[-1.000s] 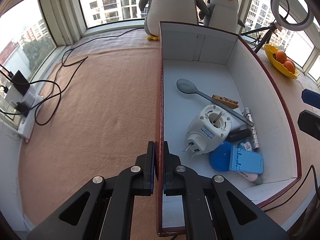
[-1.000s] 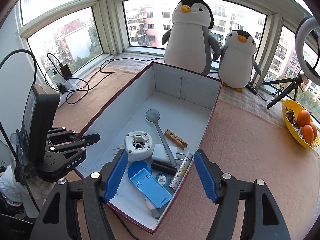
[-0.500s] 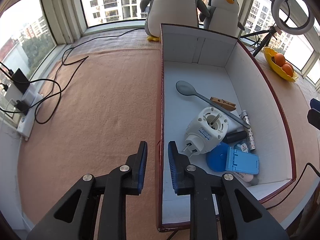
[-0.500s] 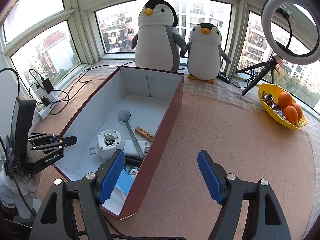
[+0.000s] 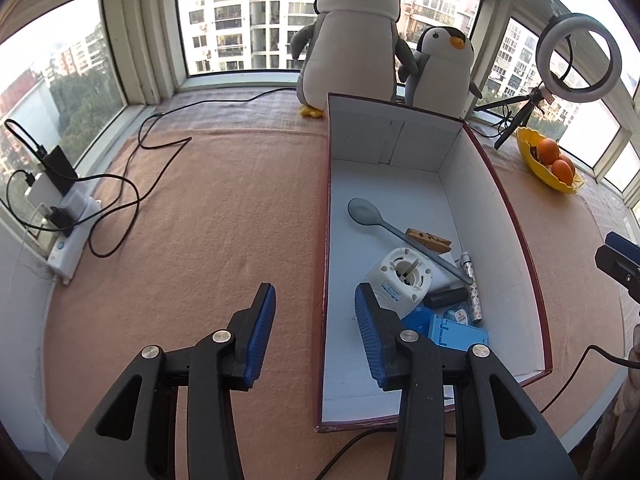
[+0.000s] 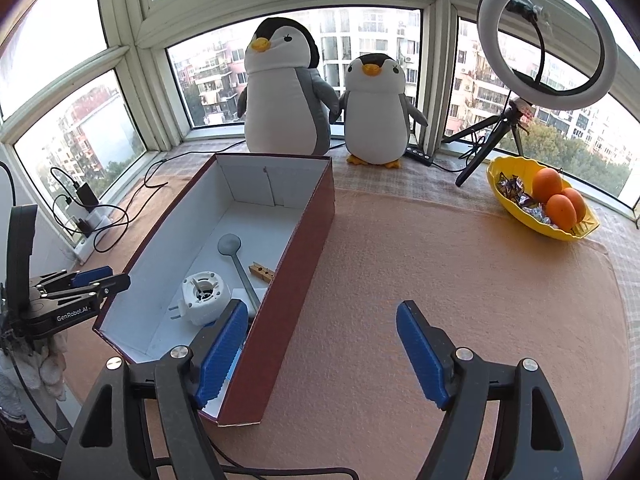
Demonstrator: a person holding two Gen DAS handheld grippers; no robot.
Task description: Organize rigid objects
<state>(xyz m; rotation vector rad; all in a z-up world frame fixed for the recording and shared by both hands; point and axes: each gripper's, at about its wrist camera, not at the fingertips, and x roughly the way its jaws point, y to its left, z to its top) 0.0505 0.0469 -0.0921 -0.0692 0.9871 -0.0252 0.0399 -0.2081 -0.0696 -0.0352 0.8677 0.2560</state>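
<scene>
Left gripper (image 5: pixel 315 316) spread wide, holding nothing, straddling the near left wall of the red box (image 5: pixel 325 216). Right gripper (image 6: pixel 320 344) likewise wide apart and empty, over the peach cloth (image 6: pixel 440 280) just right of the box's near right corner. "GenRobot.AI" in white letters on the left gripper's body, readable from the right wrist view. Inside the box, crowded toward its near right corner: white plug adapter (image 5: pixel 402 278) with a small blue-and-white label, print too small to read; grey spoon (image 5: pixel 362 213) lying diagonally; wooden clothespin (image 5: pixel 428 239) across its handle; blue folding stand (image 5: pixel 456 334); patterned silver tube (image 5: pixel 470 284) against the right wall. Yellow dish (image 6: pixel 516 216) of oranges near the cloth's far right corner.
</scene>
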